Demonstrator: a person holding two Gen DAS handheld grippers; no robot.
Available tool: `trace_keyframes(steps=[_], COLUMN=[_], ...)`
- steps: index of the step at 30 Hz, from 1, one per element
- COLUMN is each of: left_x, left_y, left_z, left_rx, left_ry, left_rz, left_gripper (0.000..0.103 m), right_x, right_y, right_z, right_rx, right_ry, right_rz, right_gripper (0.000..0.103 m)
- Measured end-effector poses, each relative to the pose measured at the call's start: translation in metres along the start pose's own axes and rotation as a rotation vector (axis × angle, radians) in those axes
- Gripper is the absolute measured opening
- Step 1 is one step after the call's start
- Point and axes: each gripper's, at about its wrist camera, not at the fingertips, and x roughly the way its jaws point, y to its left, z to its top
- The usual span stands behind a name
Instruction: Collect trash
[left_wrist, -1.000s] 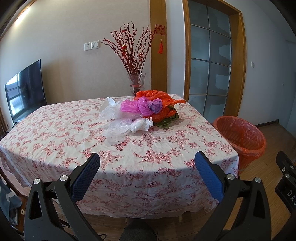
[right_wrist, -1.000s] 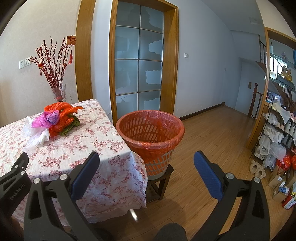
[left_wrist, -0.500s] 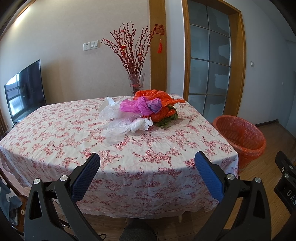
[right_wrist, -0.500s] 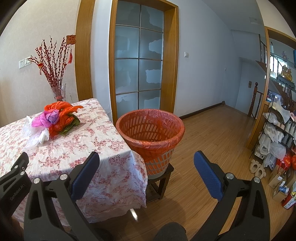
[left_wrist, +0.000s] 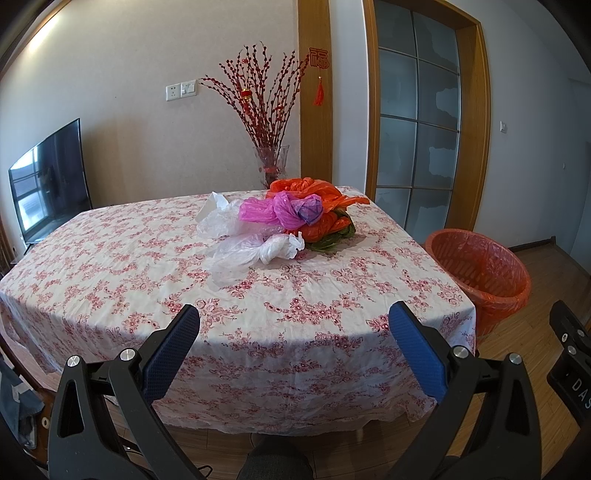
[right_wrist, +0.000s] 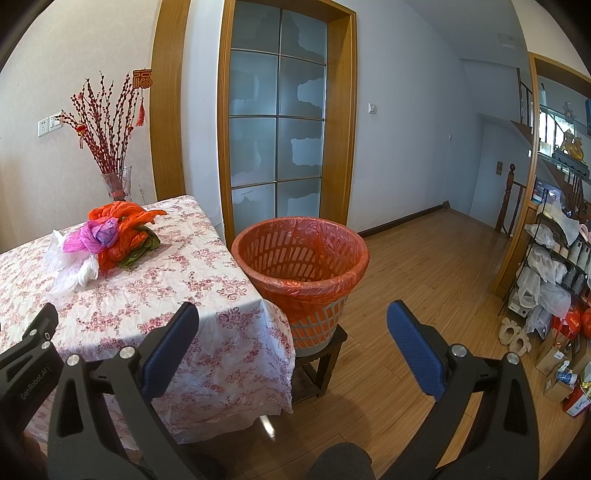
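A heap of crumpled plastic bags lies at the far side of the floral-cloth table (left_wrist: 155, 266): white bags (left_wrist: 258, 247), a pink bag (left_wrist: 273, 212), an orange bag (left_wrist: 317, 192) and a green one (left_wrist: 332, 238). The same pile (right_wrist: 107, 236) shows at left in the right wrist view. An orange-lined laundry-style bin (right_wrist: 301, 258) stands on a low stool beside the table's right corner, also seen as the bin (left_wrist: 480, 269). My left gripper (left_wrist: 293, 347) is open, well short of the pile. My right gripper (right_wrist: 291, 343) is open, empty, facing the bin.
A glass vase of red branches (left_wrist: 271, 162) stands behind the pile. A television (left_wrist: 50, 184) is at far left. A frosted glass door (right_wrist: 279, 136) is behind the bin. Shelves with bags and boxes (right_wrist: 554, 280) line the right wall over wooden floor (right_wrist: 424, 288).
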Motion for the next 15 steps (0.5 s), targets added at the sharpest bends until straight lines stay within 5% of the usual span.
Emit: trace_keyframes(steps=[15], left_x=[0.0000], left_y=[-0.0001], left_z=[0.0000], left_rx=[0.001], left_ry=[0.000], left_rz=[0.000], left_gripper=[0.101], right_x=[0.0005], right_y=[-0.0011], right_z=[0.0005], right_rx=[-0.001], right_ry=[0.001], right_rz=[0.000], right_gripper=[0.099])
